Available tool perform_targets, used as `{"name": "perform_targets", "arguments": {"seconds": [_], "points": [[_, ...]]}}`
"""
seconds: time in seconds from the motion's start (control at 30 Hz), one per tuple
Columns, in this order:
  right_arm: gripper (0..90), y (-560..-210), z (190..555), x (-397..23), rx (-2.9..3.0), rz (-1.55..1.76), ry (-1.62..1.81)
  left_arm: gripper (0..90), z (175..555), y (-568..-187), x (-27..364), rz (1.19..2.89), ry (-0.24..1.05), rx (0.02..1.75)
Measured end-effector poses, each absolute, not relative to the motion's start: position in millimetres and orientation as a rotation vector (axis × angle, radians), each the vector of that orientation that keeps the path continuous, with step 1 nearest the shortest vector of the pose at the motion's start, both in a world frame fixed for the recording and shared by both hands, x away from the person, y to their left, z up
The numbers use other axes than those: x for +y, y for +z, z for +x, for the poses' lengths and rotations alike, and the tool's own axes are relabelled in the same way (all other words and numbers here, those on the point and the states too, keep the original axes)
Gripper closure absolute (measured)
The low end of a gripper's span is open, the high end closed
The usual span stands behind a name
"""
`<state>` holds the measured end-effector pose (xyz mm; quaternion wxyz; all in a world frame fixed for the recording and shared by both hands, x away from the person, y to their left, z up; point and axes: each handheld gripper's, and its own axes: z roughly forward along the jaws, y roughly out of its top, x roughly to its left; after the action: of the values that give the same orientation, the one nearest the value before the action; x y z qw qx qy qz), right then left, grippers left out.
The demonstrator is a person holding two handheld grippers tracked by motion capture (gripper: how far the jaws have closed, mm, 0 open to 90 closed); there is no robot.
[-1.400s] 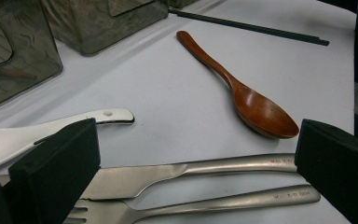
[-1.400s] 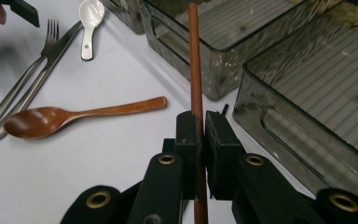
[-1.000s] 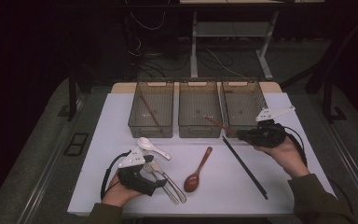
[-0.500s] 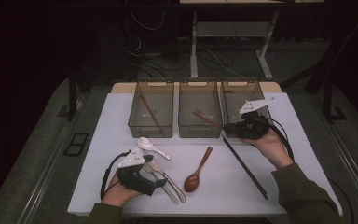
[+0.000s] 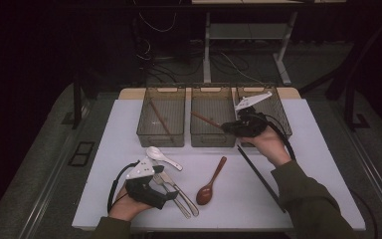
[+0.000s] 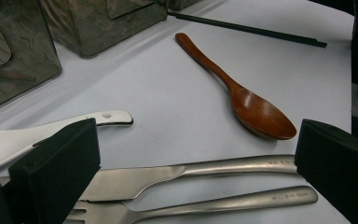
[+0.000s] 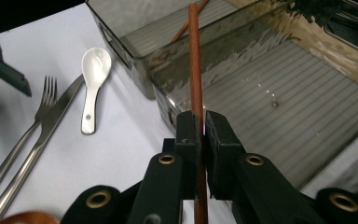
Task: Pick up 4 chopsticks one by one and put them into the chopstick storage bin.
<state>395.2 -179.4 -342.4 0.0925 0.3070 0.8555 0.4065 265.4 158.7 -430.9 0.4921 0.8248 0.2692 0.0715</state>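
Though engraved marks on knife (image 6: 186, 170) and fork (image 6: 223, 203) handles stay unreadable, right gripper (image 5: 229, 128) clamps brown chopstick (image 7: 196, 70), now carried left from right bin to over middle bin (image 5: 214, 140). Left gripper (image 6: 186, 172) unmoved, jaws wide, straddling knife and fork.

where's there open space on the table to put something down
Bare mat lies right of the black chopsticks, and left of the white spoon. It is crowded around the left gripper: knife, fork, wooden spoon.
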Motion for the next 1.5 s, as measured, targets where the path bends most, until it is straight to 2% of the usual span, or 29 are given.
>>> {"name": "perform_targets", "arguments": {"seconds": [0.97,1.5], "points": [[84.2,-336.2,454.1,-93.2,2.537,0.989,1.12,0.0,266.0,-430.5,160.2,1.994,0.167,0.644],[84.1,-342.2,490.2,-30.8,2.555,1.027,1.043,0.0,265.6,-429.9,160.4,1.988,0.165,0.642]]}}
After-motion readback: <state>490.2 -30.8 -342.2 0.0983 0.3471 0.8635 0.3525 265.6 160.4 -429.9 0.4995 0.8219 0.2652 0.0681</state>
